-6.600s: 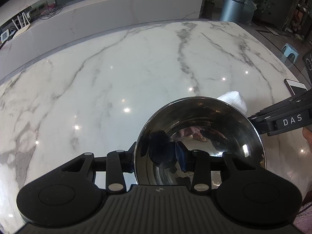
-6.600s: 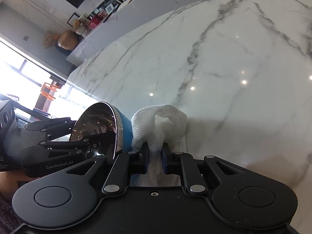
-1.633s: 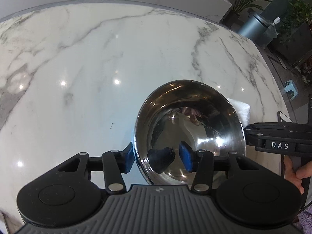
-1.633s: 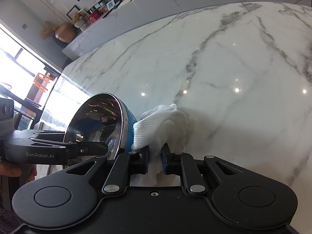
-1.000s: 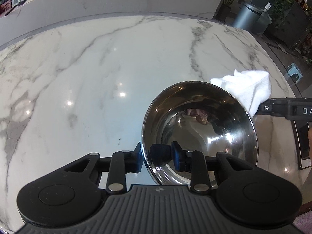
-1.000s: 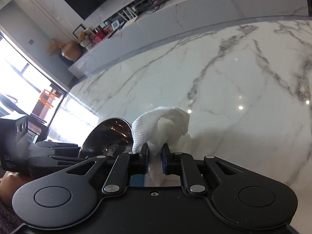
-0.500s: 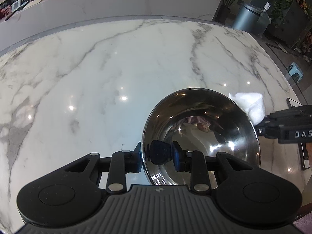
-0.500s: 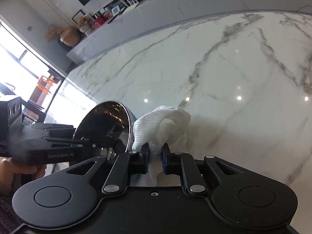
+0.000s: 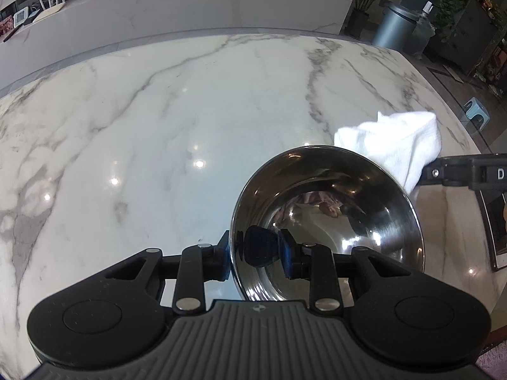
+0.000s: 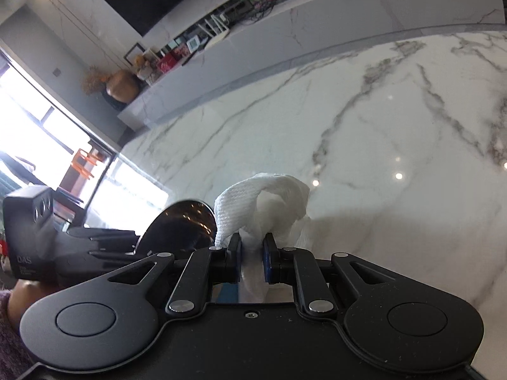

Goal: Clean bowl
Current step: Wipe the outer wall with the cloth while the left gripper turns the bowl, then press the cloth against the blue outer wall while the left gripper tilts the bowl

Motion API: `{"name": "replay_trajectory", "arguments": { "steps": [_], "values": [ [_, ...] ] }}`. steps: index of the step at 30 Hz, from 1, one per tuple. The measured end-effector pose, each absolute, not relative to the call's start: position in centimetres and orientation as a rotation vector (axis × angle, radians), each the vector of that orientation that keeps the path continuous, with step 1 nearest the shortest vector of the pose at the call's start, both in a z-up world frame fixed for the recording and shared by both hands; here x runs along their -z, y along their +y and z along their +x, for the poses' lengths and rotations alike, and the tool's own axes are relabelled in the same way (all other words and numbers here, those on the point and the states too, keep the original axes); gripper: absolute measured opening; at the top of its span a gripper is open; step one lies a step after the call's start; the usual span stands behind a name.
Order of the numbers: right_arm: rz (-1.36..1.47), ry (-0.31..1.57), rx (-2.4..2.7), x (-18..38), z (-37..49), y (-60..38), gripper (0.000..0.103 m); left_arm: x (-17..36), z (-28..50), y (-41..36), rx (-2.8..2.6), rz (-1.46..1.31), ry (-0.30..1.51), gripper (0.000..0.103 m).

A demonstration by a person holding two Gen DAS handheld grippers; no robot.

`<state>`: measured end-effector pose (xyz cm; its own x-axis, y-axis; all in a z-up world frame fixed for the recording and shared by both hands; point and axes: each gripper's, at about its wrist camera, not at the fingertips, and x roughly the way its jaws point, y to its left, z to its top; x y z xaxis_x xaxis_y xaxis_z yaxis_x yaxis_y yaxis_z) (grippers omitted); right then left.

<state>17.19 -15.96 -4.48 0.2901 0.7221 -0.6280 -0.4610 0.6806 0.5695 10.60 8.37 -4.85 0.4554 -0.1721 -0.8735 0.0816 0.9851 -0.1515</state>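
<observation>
A shiny steel bowl with a blue outside is tilted above the marble table. My left gripper is shut on its near rim, one pad outside, one inside. A white cloth rises just past the bowl's far right rim, and my right gripper comes in from the right edge of the left wrist view. In the right wrist view my right gripper is shut on the white cloth. There the bowl shows to the left, with my left gripper behind it.
The white marble table spreads wide to the left and beyond. A dark flat device lies at the table's right edge. A long marble counter runs behind; a bin and plants stand past the far right corner.
The cloth has risen from low beside the bowl's outer wall to above its far right rim. The bowl stays pinched in the left gripper, hardly moved.
</observation>
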Motion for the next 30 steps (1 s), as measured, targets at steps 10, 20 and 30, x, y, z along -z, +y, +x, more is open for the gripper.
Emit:
{"name": "replay_trajectory", "arguments": {
  "steps": [10,20,30],
  "values": [
    [0.310,1.063,-0.776,5.7,18.0,-15.1,0.012,4.9,11.0,8.3,0.142,-0.098,1.076,0.029],
    [0.186,1.137,-0.762,7.1,17.0,-13.6,0.012,4.7,11.0,8.1,0.124,-0.099,1.082,0.029],
    [0.171,1.141,-0.760,7.1,16.8,-13.2,0.012,4.2,10.0,9.6,0.121,-0.256,1.162,0.041]
  ]
}}
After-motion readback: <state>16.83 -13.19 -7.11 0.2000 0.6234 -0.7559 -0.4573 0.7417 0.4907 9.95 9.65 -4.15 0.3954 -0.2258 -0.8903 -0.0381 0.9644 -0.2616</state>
